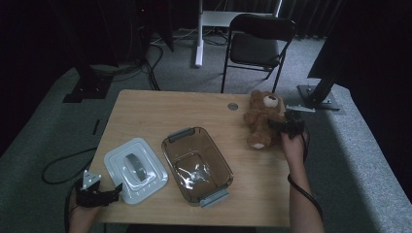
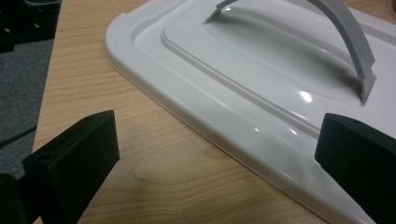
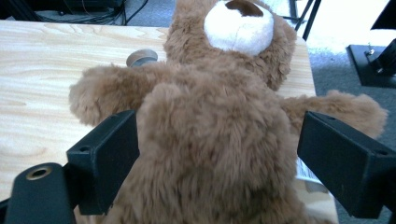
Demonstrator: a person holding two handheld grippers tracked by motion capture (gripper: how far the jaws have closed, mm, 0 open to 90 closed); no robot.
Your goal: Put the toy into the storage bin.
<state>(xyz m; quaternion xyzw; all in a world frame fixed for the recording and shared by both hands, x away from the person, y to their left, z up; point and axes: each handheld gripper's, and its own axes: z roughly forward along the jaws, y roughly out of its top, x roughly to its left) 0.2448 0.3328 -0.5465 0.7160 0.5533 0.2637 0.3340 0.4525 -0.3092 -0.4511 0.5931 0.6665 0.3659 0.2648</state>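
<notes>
1. High view: a wooden table carries a white lid at its near left, a clear brownish container in the middle, and a brown teddy bear at the far right.
2. The person's left hand comes in at the bottom left corner and holds the left gripper low at the table's near edge, its jaws aimed toward the lid's near corner, with the grey three-cornered plate on top.
3. Left gripper view: the two black jaws stand wide apart, released, nothing between them but bare wood and the lid's rim. One jaw sits over the table, the other over the lid's edge; whether it touches the lid I cannot tell. The lid lies flat with its grey arched handle up.
4. The right forearm reaches forward along the table's right side, a cable trailing beside it, and the right hand holds the right gripper against the bear's side.
5. Right gripper view: the jaws are spread on either side of the bear's body, the left jaw against the fur, the right one just beside it. They are not clenched; the bear lies on the table with its muzzle pointing away and an arm out to each side.
6. A round metal disc is set in the tabletop just beyond the bear's arm.
7. A black folding chair stands on the grey carpet beyond the table.
</notes>
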